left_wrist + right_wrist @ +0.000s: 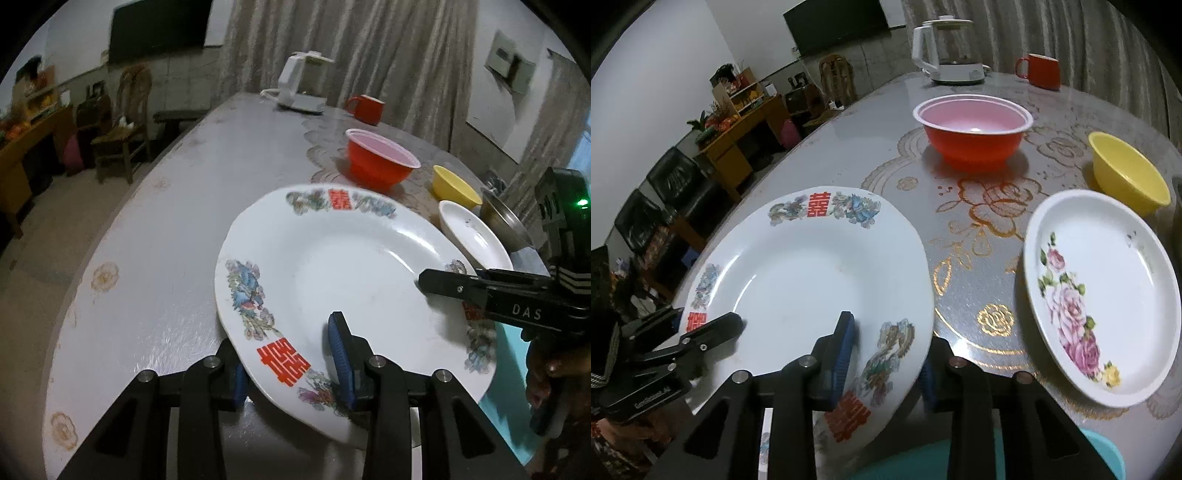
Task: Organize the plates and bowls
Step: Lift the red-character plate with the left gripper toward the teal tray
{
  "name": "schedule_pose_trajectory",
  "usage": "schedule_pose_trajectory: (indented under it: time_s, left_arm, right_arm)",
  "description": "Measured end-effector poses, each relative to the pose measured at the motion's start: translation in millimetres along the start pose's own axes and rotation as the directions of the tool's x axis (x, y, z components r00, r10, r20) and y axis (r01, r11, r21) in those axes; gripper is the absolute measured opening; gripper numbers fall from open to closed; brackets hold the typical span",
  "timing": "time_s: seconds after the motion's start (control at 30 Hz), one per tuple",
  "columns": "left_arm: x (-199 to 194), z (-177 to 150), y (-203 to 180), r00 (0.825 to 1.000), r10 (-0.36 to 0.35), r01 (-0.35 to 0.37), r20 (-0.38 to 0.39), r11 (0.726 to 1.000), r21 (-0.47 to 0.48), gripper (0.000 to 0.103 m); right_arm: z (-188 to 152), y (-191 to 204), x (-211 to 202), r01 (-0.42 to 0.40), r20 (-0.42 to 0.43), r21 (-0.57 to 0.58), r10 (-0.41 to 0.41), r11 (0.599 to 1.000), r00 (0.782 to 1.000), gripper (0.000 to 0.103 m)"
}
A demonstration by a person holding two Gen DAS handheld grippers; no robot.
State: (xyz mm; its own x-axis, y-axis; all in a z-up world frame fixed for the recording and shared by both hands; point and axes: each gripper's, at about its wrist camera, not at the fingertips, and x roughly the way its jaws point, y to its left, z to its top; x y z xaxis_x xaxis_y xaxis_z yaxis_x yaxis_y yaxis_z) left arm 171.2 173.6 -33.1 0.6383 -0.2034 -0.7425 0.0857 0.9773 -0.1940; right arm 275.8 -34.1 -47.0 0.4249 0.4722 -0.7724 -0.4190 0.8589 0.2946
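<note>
A large white plate (332, 266) with red characters and coloured bird prints is held tilted above the table edge. My left gripper (291, 365) is shut on its near rim, one finger above and one below. My right gripper (886, 362) is shut on the plate (812, 273) at its right rim; it also shows in the left wrist view (454, 286). A white rose-print plate (1108, 280), a red bowl (975, 129) with a pink inside and a yellow bowl (1126, 170) sit on the table to the right.
A white kettle (945, 48) and a red mug (1041, 70) stand at the far side of the grey flowered table (979, 221). A metal bowl (506, 221) sits beyond the small white plate (476, 236). A teal object (1104, 454) lies at the near edge. Chairs and shelves stand at the left.
</note>
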Motion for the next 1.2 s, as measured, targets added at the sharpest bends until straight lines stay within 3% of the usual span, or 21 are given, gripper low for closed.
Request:
schedule_pose_trajectory:
  time_s: [0.13, 0.6, 0.8, 1.2]
  left_arm:
    - [2, 8, -11, 0.998, -0.067, 0.068, 0.010, 0.998, -0.020, 0.039]
    - [10, -3, -26, 0.998, -0.048, 0.049, 0.035, 0.998, -0.029, 0.040]
    - [4, -8, -34, 0.996, -0.073, 0.075, 0.046, 0.997, -0.034, 0.040]
    - [-37, -26, -89, 0.982, -0.137, 0.135, 0.133, 0.991, 0.020, 0.040]
  right_arm:
    - [-7, -4, -11, -0.029, 0.013, -0.002, 0.029, 1.000, 0.999, 0.029]
    - [-12, -6, -15, -0.043, 0.016, -0.037, 0.043, 0.998, 0.999, 0.029]
    - [-19, -8, -27, -0.044, 0.036, -0.044, 0.046, 0.998, 0.998, 0.029]
    - [-54, -17, -95, -0.007, 0.129, -0.059, 0.014, 0.998, 0.992, 0.029]
